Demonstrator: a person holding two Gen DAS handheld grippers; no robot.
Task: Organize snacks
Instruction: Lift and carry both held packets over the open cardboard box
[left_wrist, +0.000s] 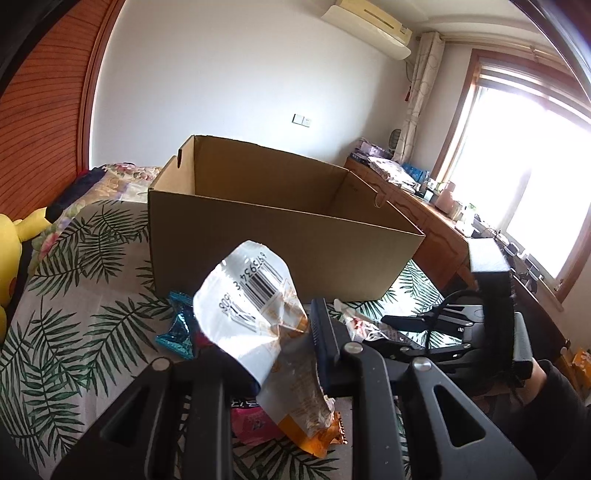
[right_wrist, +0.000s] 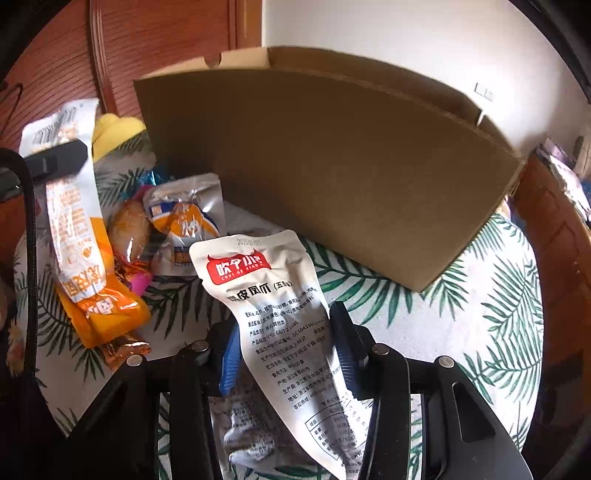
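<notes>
Both claws loaded, drop-off step next.
Your left gripper (left_wrist: 258, 354) pinches the orange-white packet (left_wrist: 258, 314); right gripper (right_wrist: 284, 350) clamps the white pouch (right_wrist: 280, 325). Lift both over the cardboard box (left_wrist: 258, 236) wall, then release.

the right gripper (right_wrist: 286, 354) pinches a white snack pouch (right_wrist: 280, 314) between its blue-padded fingers (right_wrist: 347, 350), held above the leaf-print cloth (right_wrist: 461, 325). behind stands a cardboard box (right_wrist: 332, 166); left, an orange-and-white packet (right_wrist: 79, 236) is clamped by another dark finger (right_wrist: 55, 158).
</notes>
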